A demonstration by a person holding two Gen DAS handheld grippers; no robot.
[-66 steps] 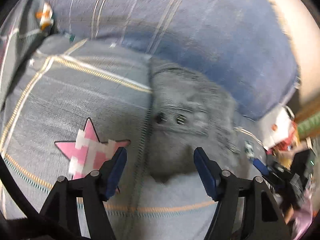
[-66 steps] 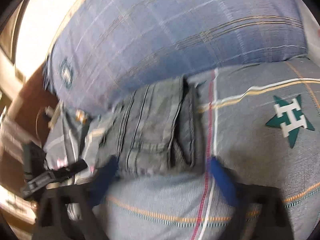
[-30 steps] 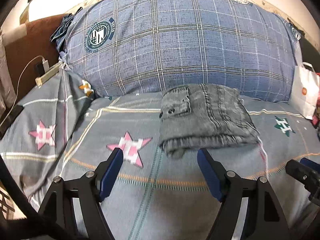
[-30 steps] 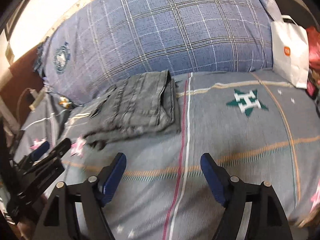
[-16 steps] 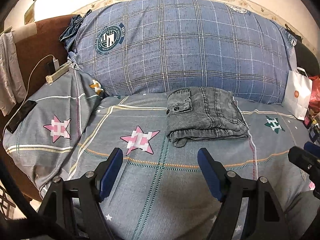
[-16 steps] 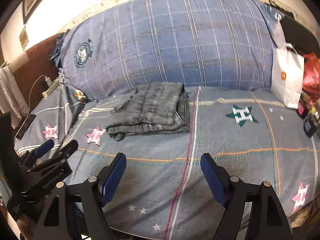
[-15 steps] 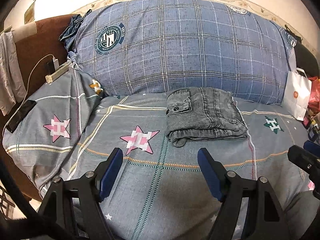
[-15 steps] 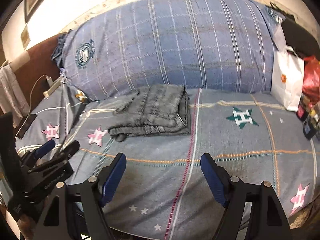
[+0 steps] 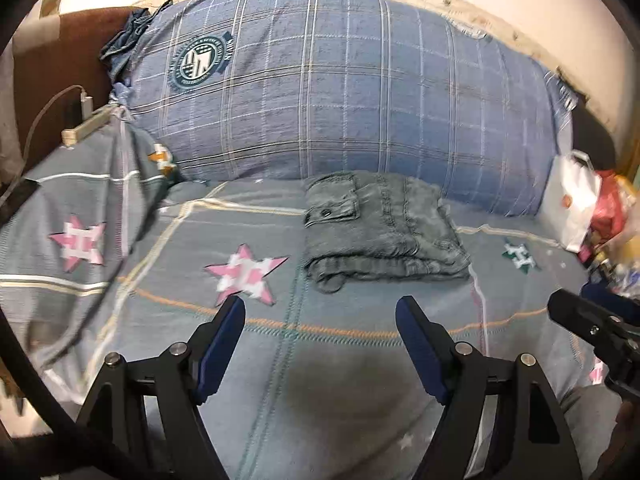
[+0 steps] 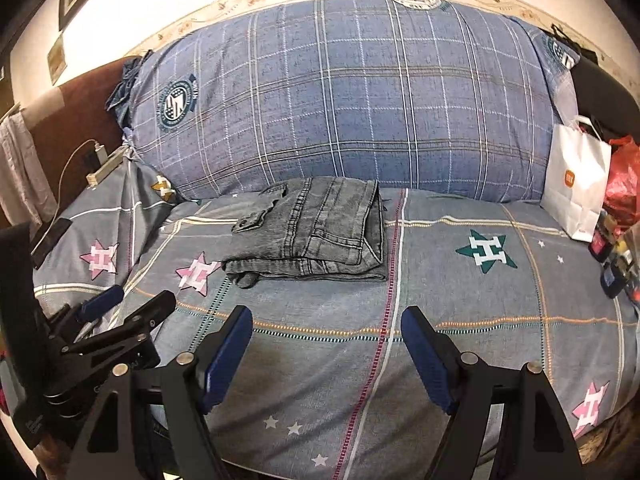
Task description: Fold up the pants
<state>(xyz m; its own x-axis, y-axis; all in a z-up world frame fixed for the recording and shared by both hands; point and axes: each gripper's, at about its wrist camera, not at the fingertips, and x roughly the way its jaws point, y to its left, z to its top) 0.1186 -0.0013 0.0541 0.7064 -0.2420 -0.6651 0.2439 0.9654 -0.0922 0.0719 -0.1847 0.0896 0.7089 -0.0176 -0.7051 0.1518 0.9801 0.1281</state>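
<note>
The grey denim pants (image 9: 376, 228) lie folded into a compact stack on the grey star-print bedsheet (image 9: 280, 360), just in front of the big blue plaid pillow; they also show in the right wrist view (image 10: 316, 232). My left gripper (image 9: 320, 316) is open and empty, held back from the pants above the sheet's near part. My right gripper (image 10: 326, 324) is open and empty too, also well short of the pants. The left gripper shows at the lower left of the right wrist view (image 10: 124, 306).
A blue plaid pillow (image 10: 340, 96) stands behind the pants. A white paper bag (image 10: 576, 188) and red bag (image 10: 624, 184) with small clutter sit at the right edge. A power strip with cable (image 10: 104, 168) and a phone (image 10: 50, 236) lie at left.
Both grippers have pulled back from the folded pants, from close over them to well short of them. The pants stay folded in place. Jaws stay open.
</note>
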